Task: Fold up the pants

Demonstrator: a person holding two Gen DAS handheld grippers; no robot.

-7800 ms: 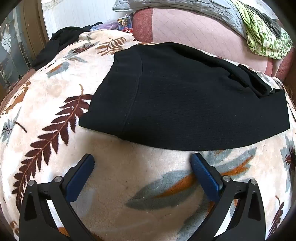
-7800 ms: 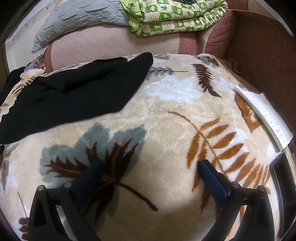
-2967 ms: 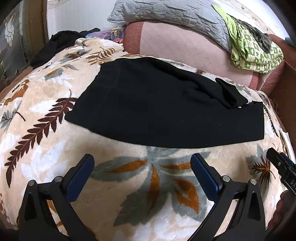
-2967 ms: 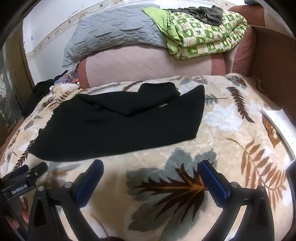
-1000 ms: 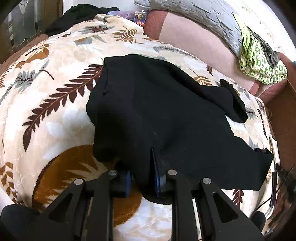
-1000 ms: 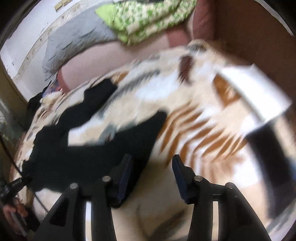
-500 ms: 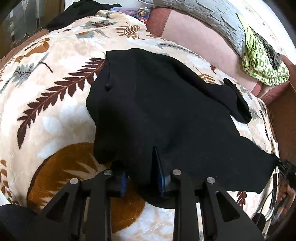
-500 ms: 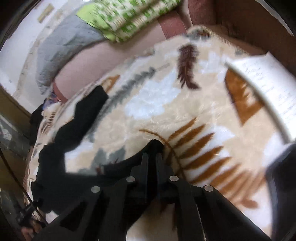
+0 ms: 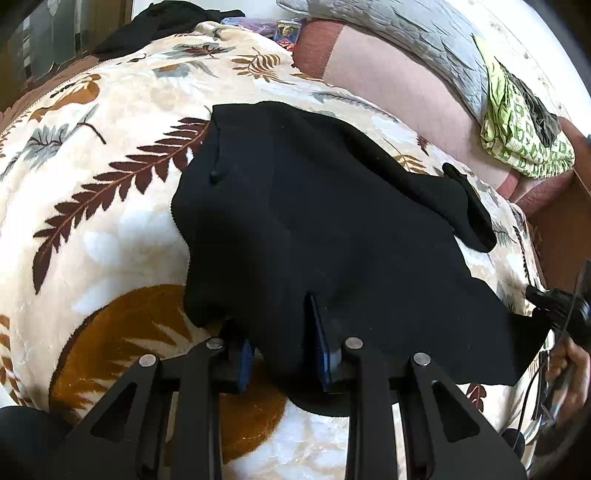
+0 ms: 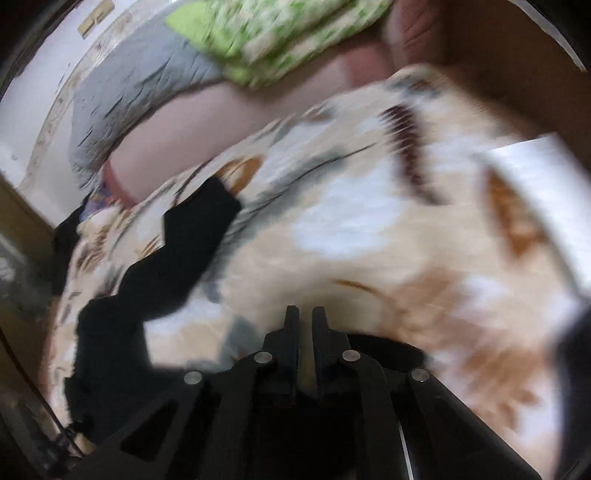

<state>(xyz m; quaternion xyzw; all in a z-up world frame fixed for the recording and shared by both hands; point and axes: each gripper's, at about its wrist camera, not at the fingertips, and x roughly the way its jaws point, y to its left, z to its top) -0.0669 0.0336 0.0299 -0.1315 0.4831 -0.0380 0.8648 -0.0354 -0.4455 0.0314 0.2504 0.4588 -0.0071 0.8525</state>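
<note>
The black pants (image 9: 314, 221) lie spread on a leaf-patterned blanket (image 9: 110, 229). My left gripper (image 9: 282, 350) is shut on their near edge, with the cloth bunched between the blue pads (image 9: 319, 350). My right gripper (image 10: 304, 325) is shut; its fingers meet over the pants' other near corner, whose black cloth shows behind them. That view is blurred by motion, with the pants (image 10: 147, 295) stretching away to the left. The right gripper also shows at the right edge of the left wrist view (image 9: 557, 306), at the pants' corner.
A pink bolster (image 9: 388, 85) runs along the back with a grey quilt (image 9: 388, 29) and a green patterned blanket (image 9: 524, 136) on it. Dark clothes (image 9: 162, 22) lie far left. A white sheet (image 10: 546, 173) lies at the right. A brown wooden wall (image 10: 517, 74) stands at the right.
Both grippers went from open over the blanket to shut on the pants' near edge. In the last second the right gripper closed and is swinging; the pants' near edge is lifted.
</note>
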